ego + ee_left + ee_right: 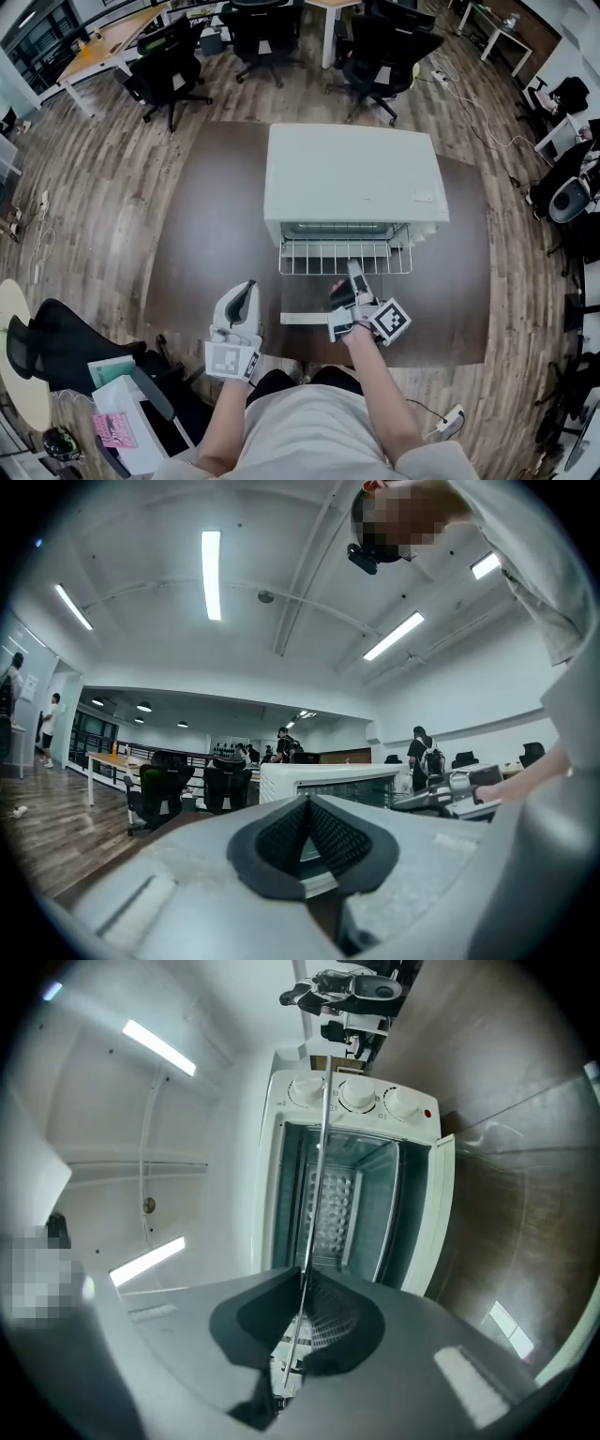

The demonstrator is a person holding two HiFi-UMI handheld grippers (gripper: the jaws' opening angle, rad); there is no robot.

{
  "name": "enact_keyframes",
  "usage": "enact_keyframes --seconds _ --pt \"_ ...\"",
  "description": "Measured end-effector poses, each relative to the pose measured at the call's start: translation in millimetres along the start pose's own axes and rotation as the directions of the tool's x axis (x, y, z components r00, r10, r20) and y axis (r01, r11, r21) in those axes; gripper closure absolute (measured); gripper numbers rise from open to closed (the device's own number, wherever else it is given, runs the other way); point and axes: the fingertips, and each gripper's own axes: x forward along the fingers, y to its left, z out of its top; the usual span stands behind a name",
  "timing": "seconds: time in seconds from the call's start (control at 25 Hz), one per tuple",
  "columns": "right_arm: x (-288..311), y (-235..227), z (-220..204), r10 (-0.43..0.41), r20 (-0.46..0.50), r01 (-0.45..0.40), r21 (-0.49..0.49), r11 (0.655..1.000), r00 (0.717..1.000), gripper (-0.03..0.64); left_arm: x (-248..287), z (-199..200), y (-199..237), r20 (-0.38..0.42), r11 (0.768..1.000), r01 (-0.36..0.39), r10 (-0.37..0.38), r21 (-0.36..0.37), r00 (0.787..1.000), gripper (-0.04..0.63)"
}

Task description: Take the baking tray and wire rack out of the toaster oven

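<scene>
A boxy white toaster oven [347, 173] sits on the dark brown table [206, 244], its glass door [305, 298] dropped flat toward the person. The silver wire rack [345, 255] juts partway out of the oven's mouth above the door, its back part inside. The right gripper [354, 270] has its jaws pinched on the rack's front edge, about mid-width. The right gripper view is rolled on its side, so there the rack is a thin bright line running from between the black pads [253, 1326] into the cavity, with three white knobs [356, 1096] along the top. Deep inside, on the table side of the rack, there's a shiny dimpled surface [333, 1204]; I can't tell whether that's the baking tray. The left gripper [248, 289] is held level off to the left of the door, over the near part of the table and apart from the oven, jaws together with nothing in them. Black office chairs [169, 66] stand beyond the table
</scene>
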Motion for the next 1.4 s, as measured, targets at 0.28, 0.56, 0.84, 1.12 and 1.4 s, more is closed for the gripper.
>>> enact_keyframes --seconds 0.28,0.56,0.84,1.12,1.4 --pt "-34.5 10.1 -11.9 0.021 -0.028 -0.021 0.003 1.0 0.999 0.605 -3.4 0.3 -5.3 0.007 1.0 0.014 -0.014 -0.003 1.0 0.592" --pt "-61.3 19.5 -16.6 0.031 -0.023 -0.032 -0.017 0.999 0.999 0.601 -7.1 -3.4 -15.3 0.003 1.0 0.027 -0.027 -0.009 1.0 0.592" --pt "-85.6 18.8 -23.6 0.047 -0.026 -0.048 -0.014 0.999 0.999 0.606 -9.0 -4.9 -23.5 0.006 0.999 0.044 -0.044 -0.016 0.999 0.592" --pt "-100.1 14.8 -24.8 0.043 -0.018 -0.043 -0.024 0.999 0.999 0.604 -10.6 -8.5 -28.8 0.008 0.997 0.069 -0.069 -0.022 0.998 0.592" --pt "-119.2 32.7 -28.7 0.09 -0.002 -0.09 0.031 0.995 0.996 0.606 -14.5 -8.6 -36.3 0.004 0.996 0.09 -0.09 -0.018 0.996 0.592"
